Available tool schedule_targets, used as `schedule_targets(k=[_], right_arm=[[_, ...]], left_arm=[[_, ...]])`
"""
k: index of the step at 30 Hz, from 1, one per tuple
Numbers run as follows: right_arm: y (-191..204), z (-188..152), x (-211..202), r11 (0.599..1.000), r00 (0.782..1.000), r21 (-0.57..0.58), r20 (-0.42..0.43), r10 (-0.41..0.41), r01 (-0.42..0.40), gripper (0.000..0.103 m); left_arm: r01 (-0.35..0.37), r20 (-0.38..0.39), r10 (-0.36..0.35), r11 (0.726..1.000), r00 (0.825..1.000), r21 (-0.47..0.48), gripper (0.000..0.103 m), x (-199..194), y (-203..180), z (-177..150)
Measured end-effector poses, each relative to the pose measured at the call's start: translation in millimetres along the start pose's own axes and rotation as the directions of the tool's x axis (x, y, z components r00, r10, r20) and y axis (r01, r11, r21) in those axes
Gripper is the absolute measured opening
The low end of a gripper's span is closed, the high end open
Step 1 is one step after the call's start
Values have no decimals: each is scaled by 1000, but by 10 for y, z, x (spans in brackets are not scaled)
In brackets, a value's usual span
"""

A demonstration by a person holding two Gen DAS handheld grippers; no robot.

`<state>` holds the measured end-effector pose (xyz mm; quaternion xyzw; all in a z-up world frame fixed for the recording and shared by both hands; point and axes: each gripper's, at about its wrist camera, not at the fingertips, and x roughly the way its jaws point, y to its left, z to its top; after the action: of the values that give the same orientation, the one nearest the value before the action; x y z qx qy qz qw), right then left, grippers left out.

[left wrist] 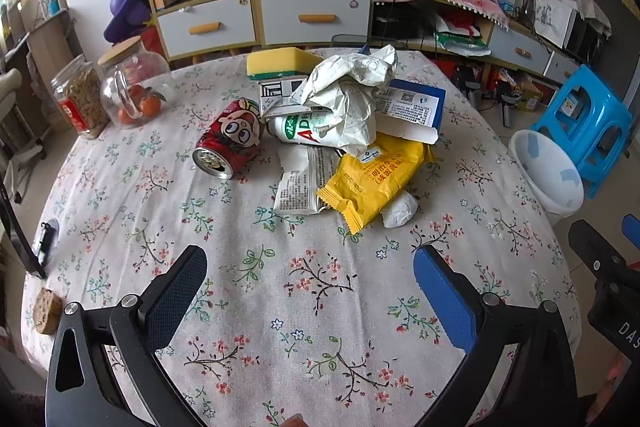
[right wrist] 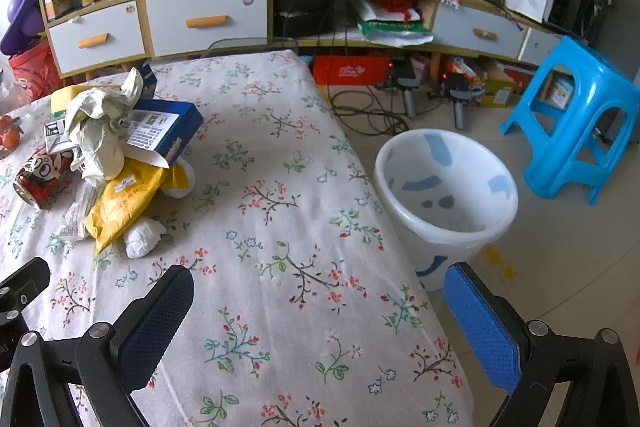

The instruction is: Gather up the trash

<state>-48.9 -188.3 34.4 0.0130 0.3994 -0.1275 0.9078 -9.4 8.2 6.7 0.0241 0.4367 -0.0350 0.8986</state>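
Observation:
A trash pile lies mid-table: a red can (left wrist: 228, 139) on its side, a yellow wrapper (left wrist: 376, 179), a white wrapper (left wrist: 300, 183), a paper wad (left wrist: 400, 209), crumpled white paper (left wrist: 352, 87), a white bottle (left wrist: 296, 129) and a blue box (left wrist: 416, 107). The pile also shows in the right wrist view, with the yellow wrapper (right wrist: 124, 199) and blue box (right wrist: 168, 127). A white bin (right wrist: 444, 195) stands on the floor right of the table. My left gripper (left wrist: 310, 291) is open and empty, short of the pile. My right gripper (right wrist: 320, 323) is open and empty over the table's right edge.
Two glass jars (left wrist: 132, 87) stand at the table's far left, a yellow sponge (left wrist: 280, 61) behind the pile. A blue stool (right wrist: 576, 115) stands beyond the bin. A biscuit (left wrist: 47, 311) and a dark object (left wrist: 46, 239) lie at the table's left edge.

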Motion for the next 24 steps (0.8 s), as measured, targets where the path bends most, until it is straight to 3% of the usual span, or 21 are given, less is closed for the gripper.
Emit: schedule_targets(k=[24], right_arm=[[7,0,8,1000,1000,5,-3,-2,2,103]], left_arm=[[2,0,-2,1000,1000,0,103,2,5,-1]])
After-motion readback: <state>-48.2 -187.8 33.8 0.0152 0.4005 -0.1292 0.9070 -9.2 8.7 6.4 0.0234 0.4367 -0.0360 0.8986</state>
